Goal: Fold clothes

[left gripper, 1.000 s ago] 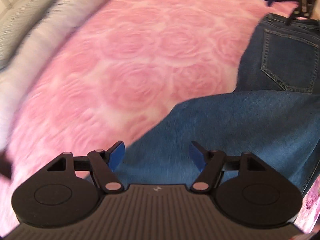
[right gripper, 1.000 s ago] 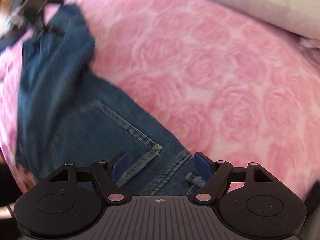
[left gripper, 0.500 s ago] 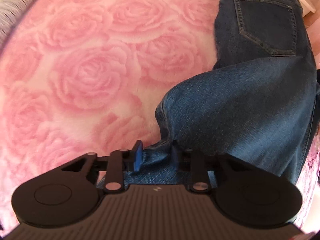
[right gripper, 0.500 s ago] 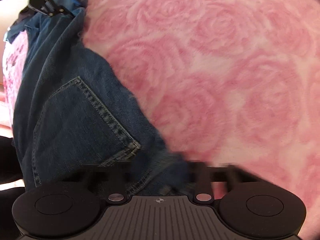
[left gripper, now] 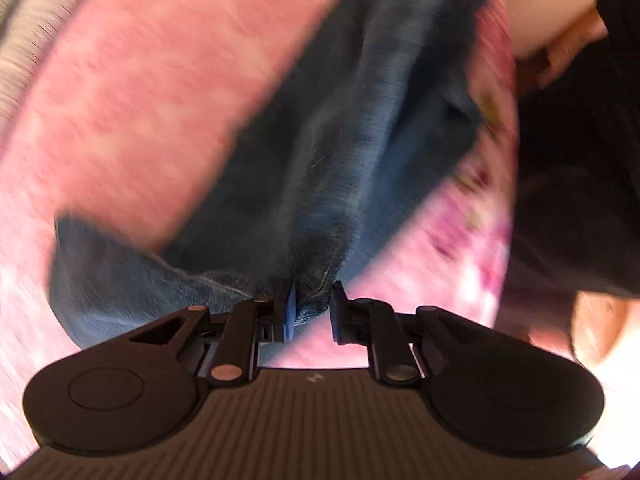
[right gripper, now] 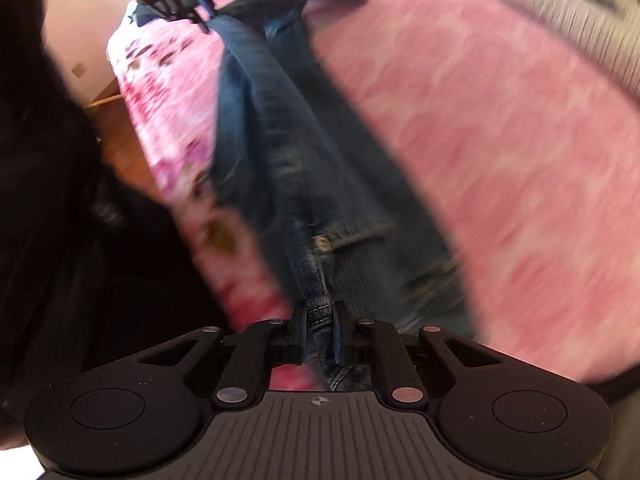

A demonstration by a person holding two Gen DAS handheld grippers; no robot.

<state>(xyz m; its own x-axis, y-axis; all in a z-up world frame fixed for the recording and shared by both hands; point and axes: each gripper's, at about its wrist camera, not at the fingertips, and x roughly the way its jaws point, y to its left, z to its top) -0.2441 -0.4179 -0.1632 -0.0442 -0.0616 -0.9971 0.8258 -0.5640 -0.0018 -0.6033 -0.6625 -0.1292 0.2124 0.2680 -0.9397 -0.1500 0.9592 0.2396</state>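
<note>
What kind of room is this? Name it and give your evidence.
Probably a bedroom. The blue denim jeans lie on a soft pink rose-patterned blanket spread over a flowered bedsheet, with wooden flooring beside it. The left gripper and right gripper both pinch the jeans.

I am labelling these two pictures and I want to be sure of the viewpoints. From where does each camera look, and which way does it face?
Left wrist: sits on the left gripper, facing along its fingers at the jeans on the pink blanket; dark clothing shows at right.
Right wrist: sits on the right gripper, facing along the jeans' waistband; dark clothing at left.
Shared: the jeans, the blanket; the left gripper appears far off in the right view.
</note>
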